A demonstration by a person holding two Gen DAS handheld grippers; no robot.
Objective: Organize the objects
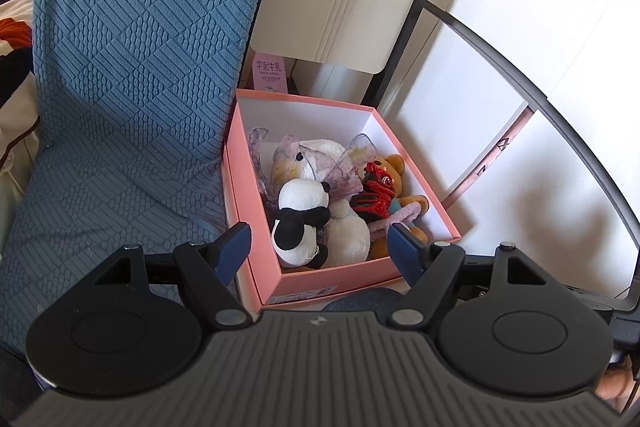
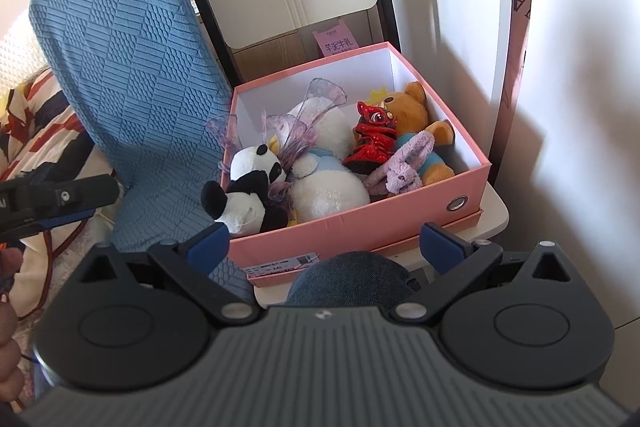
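Both tools sit nearest, each released with its blue pads spread wide and nothing between them: the left tool [image 1: 320,247] hangs over the near end of the pink box [image 1: 340,277], the right tool [image 2: 326,245] just short of that box's near wall, so neither has yet committed to a toy. Leftmost stands a blue chair [image 1: 132,75], touching the box's left side and likely steadying it. Inside, the toys are packed close, probably so all fit: a panda [image 1: 300,223] at the near left, slumped over the rim in the right view; a white plush [image 1: 344,231] with gauzy purple wings beside it; a red figure [image 1: 374,195] propped on a brown bear [image 1: 398,167] against the right wall, a purple bunny [image 2: 400,167] across the bear's front. In my judgement sorting is nearly done, and the overhanging panda wants tucking in.
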